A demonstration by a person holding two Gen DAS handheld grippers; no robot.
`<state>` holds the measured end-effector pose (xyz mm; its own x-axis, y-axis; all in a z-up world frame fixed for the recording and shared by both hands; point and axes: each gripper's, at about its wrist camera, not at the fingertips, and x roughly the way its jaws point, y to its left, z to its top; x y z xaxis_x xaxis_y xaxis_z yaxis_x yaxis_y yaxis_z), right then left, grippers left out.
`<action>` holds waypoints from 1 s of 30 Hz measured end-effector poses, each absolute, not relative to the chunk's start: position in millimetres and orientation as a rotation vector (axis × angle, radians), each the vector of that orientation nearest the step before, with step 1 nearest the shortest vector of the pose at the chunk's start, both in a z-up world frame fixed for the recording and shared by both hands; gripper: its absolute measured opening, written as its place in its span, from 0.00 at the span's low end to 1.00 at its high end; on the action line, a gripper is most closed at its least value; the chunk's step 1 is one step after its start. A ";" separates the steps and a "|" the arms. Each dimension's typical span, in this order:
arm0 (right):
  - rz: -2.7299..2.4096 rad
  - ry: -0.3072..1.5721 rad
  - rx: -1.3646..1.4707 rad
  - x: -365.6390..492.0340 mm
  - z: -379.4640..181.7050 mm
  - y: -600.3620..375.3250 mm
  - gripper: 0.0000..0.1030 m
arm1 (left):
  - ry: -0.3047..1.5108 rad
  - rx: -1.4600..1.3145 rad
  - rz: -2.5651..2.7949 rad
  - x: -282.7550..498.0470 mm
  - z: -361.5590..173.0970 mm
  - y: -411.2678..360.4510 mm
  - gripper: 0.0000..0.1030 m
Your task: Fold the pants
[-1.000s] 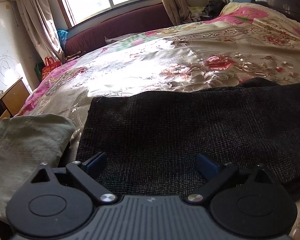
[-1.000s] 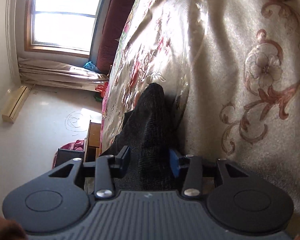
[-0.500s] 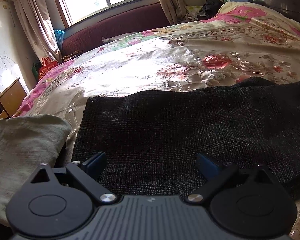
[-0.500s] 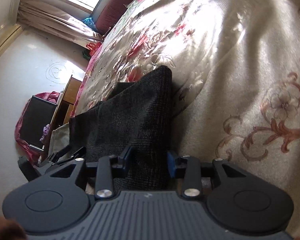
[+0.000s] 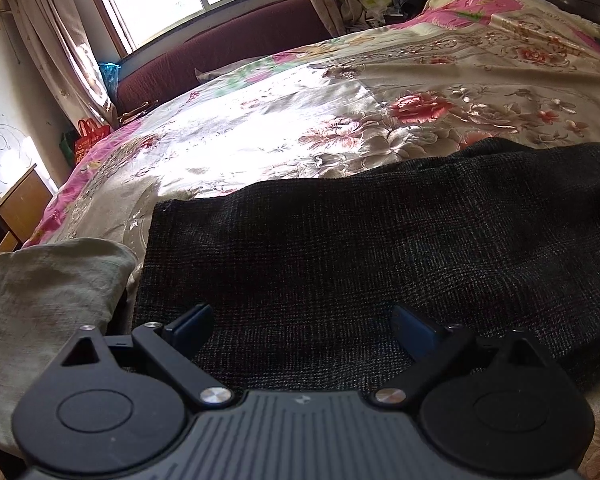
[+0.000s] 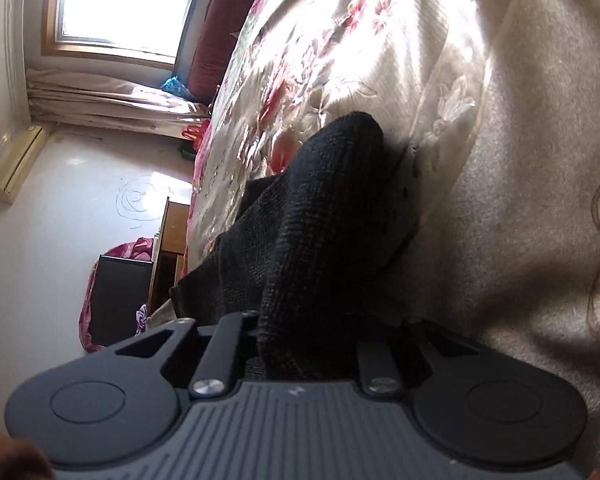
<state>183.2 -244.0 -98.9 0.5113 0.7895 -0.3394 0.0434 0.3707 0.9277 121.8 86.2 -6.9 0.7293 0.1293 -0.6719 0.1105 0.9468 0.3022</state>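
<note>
Dark grey woven pants lie flat across the flowered bedspread. My left gripper hovers over their near edge, open wide, with the cloth below its fingers and nothing pinched. In the right wrist view one end of the pants rises in a bunched ridge off the bedspread. My right gripper has its jaws closing on that ridge. The fabric fills the gap between them and covers the fingertips.
A folded pale grey-green cloth lies at the bed's left edge beside the pants. A wooden cabinet stands past that edge, a maroon bench under the window. The bedspread stretches far behind the pants.
My right gripper's jaws have drawn together on the pants' end, which now stands bunched higher between them. The left gripper stays open over the near edge.
</note>
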 end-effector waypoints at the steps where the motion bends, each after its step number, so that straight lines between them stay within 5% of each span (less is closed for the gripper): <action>1: 0.595 0.893 1.151 176.8 -97.2 -252.4 0.12 | 0.768 0.346 -0.002 120.7 -5.9 81.5 0.98; 6: 0.530 0.801 1.212 153.2 -92.0 -302.2 0.07 | 0.771 0.452 -0.061 110.0 -5.3 35.2 0.82; 17: 0.321 0.745 1.100 95.4 -39.5 -380.4 0.07 | 0.707 0.408 -0.369 81.4 -7.5 -69.8 0.82; 30: 0.441 0.817 0.819 158.6 71.1 -202.5 0.08 | 0.606 0.181 -0.351 87.6 9.6 7.0 0.83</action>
<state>158.6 -202.5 71.1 0.6212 0.6307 -0.4651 -0.0426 0.6198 0.7836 87.6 7.0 9.6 0.7650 -0.2690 -0.5851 0.3739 0.9253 0.0634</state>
